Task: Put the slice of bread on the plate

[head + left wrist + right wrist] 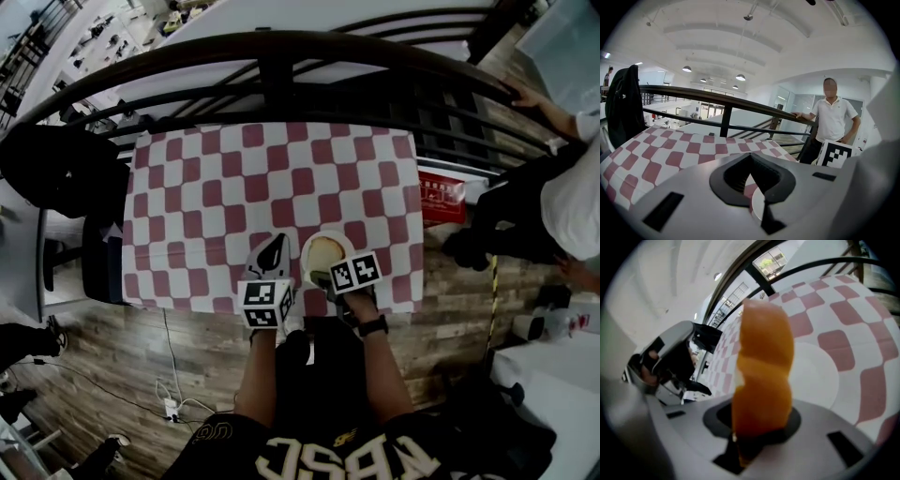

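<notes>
A slice of bread (764,366) with an orange-brown crust stands on edge between the jaws of my right gripper (761,430), which is shut on it. Right behind it lies the white plate (820,376). In the head view the bread (324,251) hangs over the plate (339,238) near the table's front edge, with the right gripper (326,268) just below it. Whether bread and plate touch cannot be told. My left gripper (279,240) rests left of the plate, jaws together and empty. Its own view shows the left gripper (750,155) with a sliver of plate (757,206) between the jaws.
The table has a red-and-white checked cloth (234,187). A black railing (281,56) runs along its far side. A person in a white shirt (833,117) leans on the rail at the right. A black jacket (56,169) hangs over a chair at the left.
</notes>
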Tool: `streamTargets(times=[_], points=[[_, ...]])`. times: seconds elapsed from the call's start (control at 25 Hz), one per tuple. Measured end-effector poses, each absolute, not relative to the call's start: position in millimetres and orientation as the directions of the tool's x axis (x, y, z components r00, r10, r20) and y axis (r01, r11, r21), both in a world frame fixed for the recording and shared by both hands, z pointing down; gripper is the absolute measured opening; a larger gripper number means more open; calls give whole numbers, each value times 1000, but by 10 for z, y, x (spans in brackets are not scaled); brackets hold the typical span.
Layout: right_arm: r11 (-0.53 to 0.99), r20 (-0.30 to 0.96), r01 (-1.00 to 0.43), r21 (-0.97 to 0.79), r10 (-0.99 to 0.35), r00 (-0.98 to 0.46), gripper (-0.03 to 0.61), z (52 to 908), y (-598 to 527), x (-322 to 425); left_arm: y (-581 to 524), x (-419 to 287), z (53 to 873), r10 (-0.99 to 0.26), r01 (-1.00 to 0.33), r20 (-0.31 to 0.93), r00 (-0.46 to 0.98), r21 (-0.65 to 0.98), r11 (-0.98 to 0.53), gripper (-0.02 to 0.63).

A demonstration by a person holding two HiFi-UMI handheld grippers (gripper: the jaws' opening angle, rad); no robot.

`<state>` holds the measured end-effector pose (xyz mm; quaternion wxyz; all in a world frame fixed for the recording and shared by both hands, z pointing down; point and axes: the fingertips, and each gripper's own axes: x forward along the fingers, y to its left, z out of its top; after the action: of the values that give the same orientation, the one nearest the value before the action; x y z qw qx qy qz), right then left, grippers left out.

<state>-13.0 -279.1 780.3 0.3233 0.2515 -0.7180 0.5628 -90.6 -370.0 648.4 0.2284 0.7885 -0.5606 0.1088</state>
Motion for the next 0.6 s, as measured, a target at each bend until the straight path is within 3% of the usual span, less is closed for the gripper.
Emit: streamTargets(times=[0.6], points=[[204,736,-710,-674,256,-626,98,8047,-2568,-230,-3806,-1020,6527,-850,-952,448,278,245,-182,18]])
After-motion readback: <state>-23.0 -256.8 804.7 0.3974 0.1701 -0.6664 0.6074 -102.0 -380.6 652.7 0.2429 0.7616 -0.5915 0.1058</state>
